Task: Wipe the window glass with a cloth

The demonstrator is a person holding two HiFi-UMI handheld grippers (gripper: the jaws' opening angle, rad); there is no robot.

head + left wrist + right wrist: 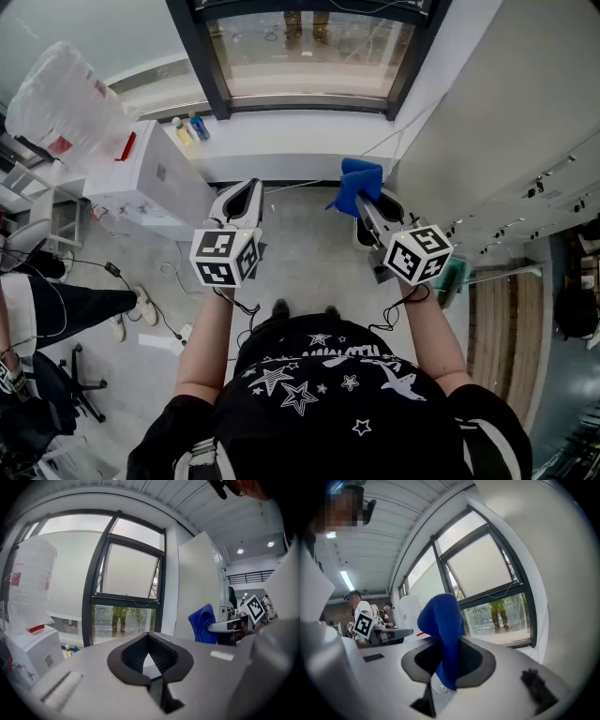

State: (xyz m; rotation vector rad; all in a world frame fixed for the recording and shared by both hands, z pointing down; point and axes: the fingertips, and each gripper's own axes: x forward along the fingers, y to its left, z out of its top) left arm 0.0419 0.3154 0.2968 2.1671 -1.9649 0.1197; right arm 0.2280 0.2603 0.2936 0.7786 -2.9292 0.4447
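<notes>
Clamped on a blue fabric cloth [440, 616], the jaws of the right gripper [364, 202] pinch its lower fold between their black ribbed pads. The rest of the cloth stands up past the tips in a loose bunch. The jaws of the left gripper [149, 637] meet at their tips with nothing between them, leaving only the diamond-shaped hollow of their black pads. The two grippers are side by side and apart, and neither touches anything else.

Writing is scarce. Each gripper's white marker cube [225, 258] bears black-and-white square patterns and no words. A red label [36, 628] sits low on the white plastic-wrapped bundle [30, 588] to the left of the left jaws, but its print is too small to read. The person's black shirt [328, 394] carries white stars and what may be a line of lettering, which cannot be made out.

The window glass [309, 52], set in a dark metal frame [202, 56], lies straight ahead of both pairs of jaws and well beyond their tips. The cloth is well apart from it. Below the window, on a white ledge [281, 131] ahead and to the left of the left jaws, a yellow plastic bottle [181, 131] and a blue plastic bottle [199, 127] stand just beside each other.
</notes>
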